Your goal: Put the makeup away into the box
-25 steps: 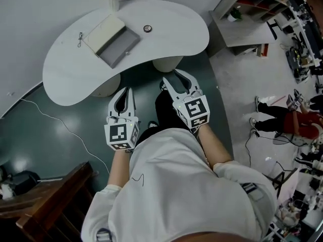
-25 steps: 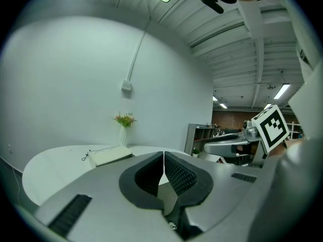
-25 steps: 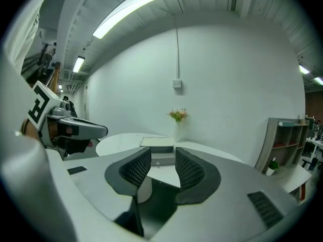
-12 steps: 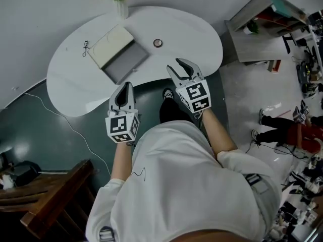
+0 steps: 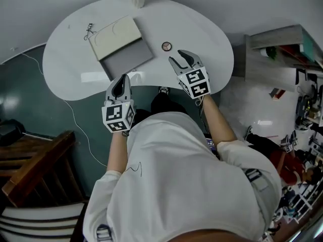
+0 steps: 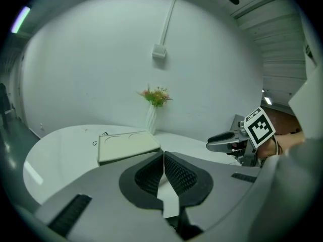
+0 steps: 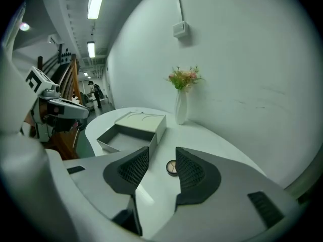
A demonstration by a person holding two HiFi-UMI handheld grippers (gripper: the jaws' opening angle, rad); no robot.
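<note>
White kidney-shaped table point(image 5: 65, 69), head view: the round makeup compact point(image 5: 166, 46) lies right of the open grey box point(image 5: 128, 60), just beyond the right gripper point(image 5: 177, 58). Left gripper view: the left gripper point(image 6: 163, 158) has its jaws pressed together, empty. Right gripper view: jaws parted, having just been opening; the compact shows through their gap, untouched.
</note>
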